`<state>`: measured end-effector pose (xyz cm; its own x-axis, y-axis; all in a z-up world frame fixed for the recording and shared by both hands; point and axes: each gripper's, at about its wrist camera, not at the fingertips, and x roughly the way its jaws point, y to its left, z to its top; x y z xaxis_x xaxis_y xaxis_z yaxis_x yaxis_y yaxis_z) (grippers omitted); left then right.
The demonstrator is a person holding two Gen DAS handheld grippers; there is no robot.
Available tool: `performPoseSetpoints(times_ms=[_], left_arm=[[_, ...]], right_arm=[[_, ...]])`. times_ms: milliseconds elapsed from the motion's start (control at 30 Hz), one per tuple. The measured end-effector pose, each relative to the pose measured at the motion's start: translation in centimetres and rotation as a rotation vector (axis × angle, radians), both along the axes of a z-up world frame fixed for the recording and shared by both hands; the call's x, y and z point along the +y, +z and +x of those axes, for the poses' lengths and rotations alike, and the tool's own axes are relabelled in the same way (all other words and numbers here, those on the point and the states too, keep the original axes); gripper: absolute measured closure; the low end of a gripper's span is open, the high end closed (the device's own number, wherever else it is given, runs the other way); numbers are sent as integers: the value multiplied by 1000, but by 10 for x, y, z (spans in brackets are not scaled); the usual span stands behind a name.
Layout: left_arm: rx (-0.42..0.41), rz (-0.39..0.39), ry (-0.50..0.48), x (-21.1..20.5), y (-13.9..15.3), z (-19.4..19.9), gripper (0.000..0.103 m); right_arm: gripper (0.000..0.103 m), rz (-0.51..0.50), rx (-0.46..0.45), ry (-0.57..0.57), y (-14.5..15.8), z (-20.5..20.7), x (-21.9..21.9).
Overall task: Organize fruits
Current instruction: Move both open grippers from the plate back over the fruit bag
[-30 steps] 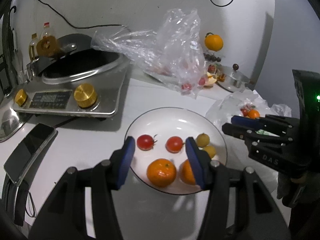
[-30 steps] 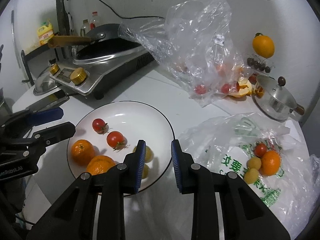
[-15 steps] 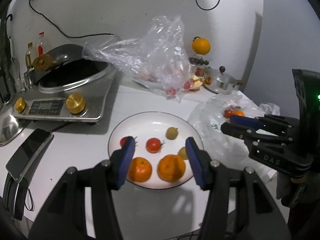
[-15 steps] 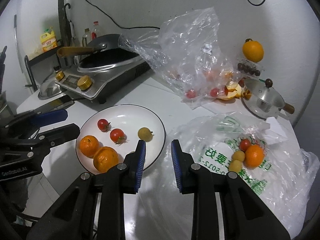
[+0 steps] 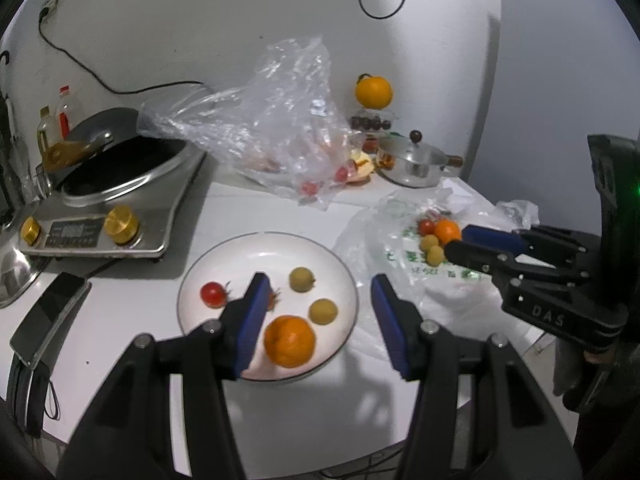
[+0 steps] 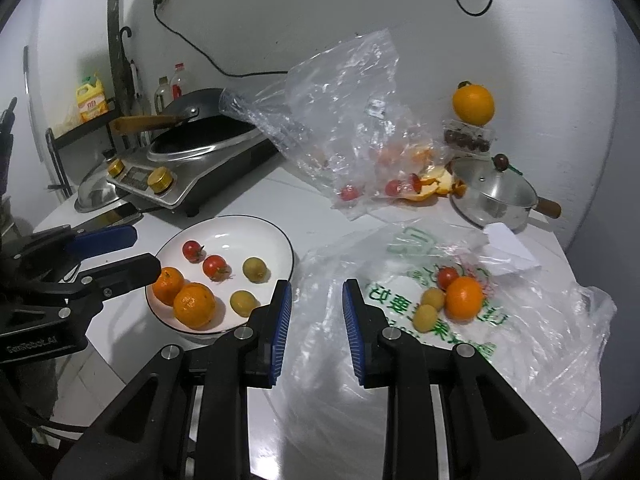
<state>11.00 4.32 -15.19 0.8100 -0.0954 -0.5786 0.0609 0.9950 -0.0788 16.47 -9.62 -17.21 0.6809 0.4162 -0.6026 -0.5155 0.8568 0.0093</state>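
A white plate holds two oranges, two cherry tomatoes and two yellow-green fruits. My left gripper hovers open and empty above the plate's near side; its left finger hides one orange and part of a tomato. To the right lies a printed plastic bag with an orange, a tomato and two yellow fruits on it. My right gripper hangs over the bag's near edge, pads narrowly apart, nothing between them.
A cooker with a wok stands at the back left, a phone beside it. A crumpled clear bag with tomatoes, orange peel, a steel pot and an orange on a box line the back wall. The table's front edge is just below both grippers.
Both grippers have drawn back and risen a little, so the plate and bags look smaller and farther. The left view has also swung right. Neither jaw gap changed.
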Motion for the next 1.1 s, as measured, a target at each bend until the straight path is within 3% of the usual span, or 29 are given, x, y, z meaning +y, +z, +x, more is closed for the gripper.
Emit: performPoseSetpoints(times_ms=[800,933,1100], left_arm=[[54,48,-98,-83,-7,34,49],[64,61,-110,-95,-10,43,49],[77,77,-133,-109,-14,54,49]], right_arm=[[74,77,7,-81,-8,16,-89],[66,85,12,-91,-12,22,-100],[66,92,17,-101,-17,32,-112]])
